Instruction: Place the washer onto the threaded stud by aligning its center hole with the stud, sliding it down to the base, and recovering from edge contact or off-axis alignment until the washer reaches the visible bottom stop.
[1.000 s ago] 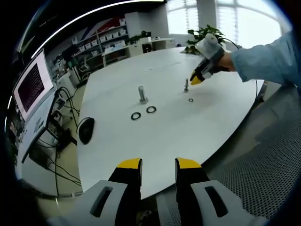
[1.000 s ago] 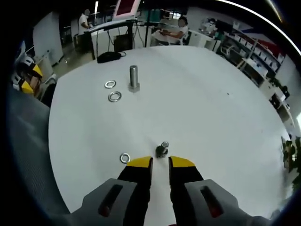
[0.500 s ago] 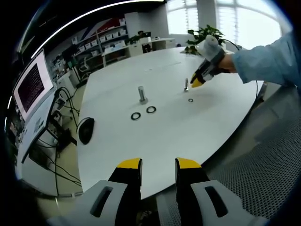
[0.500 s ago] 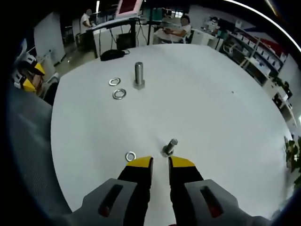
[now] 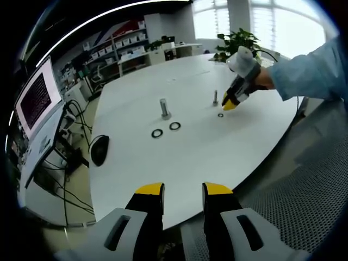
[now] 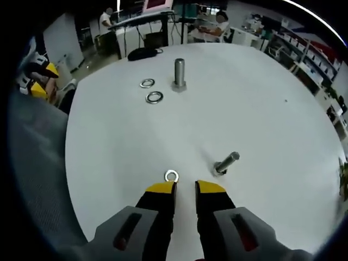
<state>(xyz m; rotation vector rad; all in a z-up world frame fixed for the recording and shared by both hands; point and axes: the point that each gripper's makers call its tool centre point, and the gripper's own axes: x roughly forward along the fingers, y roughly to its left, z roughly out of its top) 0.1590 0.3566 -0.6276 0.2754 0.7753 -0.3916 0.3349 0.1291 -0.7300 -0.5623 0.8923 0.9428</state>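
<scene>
Washer (image 6: 172, 175): a small silver ring lying flat on the white table (image 6: 261, 125), its hole facing up. In my right gripper view it sits just ahead of my left-hand yellow tip, slightly apart from it. In my left gripper view it is a tiny ring (image 5: 220, 115) just below my right gripper's tips.

Threaded stud (image 6: 226, 162): a small bolt-like post standing on its base on the table, just beside the washer on its right. Its long axis runs up from the table; in my right gripper view it leans toward the upper right, and I cannot tell whether that is true tilt or lens bend. In my left gripper view it stands upright (image 5: 215, 98).

Right gripper (image 6: 185, 187): yellow-tipped jaws with a narrow gap between them, nothing held. From my left gripper view it hangs tips-down over the table (image 5: 230, 103), near stud and washer.

Left gripper (image 5: 183, 190): jaws slightly parted, nothing between them, held off the near table edge.

Larger bolt (image 6: 179, 74): stands upright, well apart from the stud.

Two larger washers (image 6: 154, 97): lie flat just beside the larger bolt.

Black object (image 5: 99, 150): rests near the table's left edge in my left gripper view.

Monitor (image 5: 36, 98): lit screen beyond the table.
</scene>
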